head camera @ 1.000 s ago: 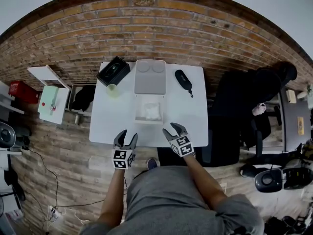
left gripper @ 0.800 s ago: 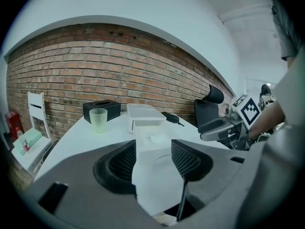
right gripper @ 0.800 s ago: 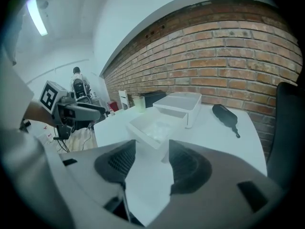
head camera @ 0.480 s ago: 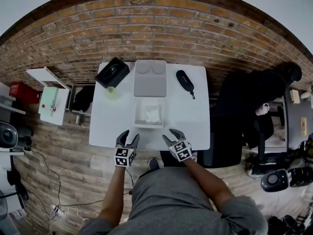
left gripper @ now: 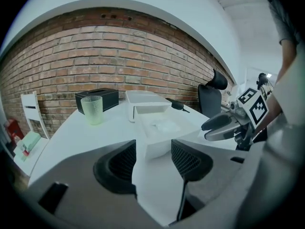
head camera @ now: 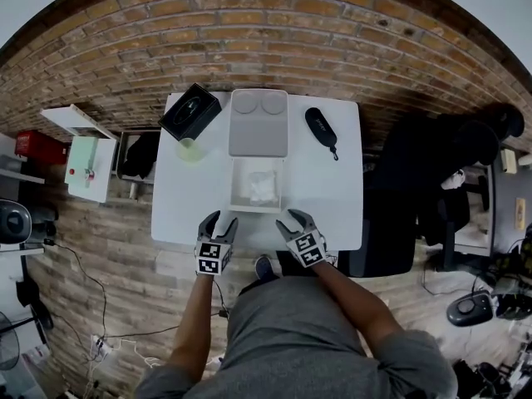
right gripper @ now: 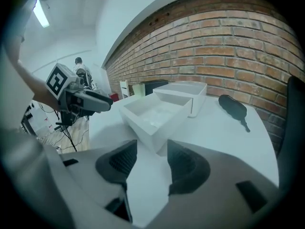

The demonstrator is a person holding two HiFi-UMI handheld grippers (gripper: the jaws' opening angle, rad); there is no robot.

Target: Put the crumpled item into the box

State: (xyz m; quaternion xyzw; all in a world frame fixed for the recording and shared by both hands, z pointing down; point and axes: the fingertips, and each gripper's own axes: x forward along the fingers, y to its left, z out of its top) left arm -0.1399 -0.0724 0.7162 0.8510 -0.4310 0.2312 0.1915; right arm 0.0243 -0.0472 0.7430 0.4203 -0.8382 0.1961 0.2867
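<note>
Head view: shows crumpled item (head camera: 258, 191) already inside box (head camera: 257, 210), with left gripper (head camera: 220, 219) and right gripper (head camera: 293, 217) just short of its near wall.

Left gripper view: jaws wide apart, gripping nothing; risks shoving box if pushed forward.

Right gripper view: likewise apart, just opened further, empty; hard to pick out item, white on white.

Open white box (right gripper: 143, 130) — crumpled item (right gripper: 155, 114) inside, black case (right gripper: 232, 108) to its right
</note>
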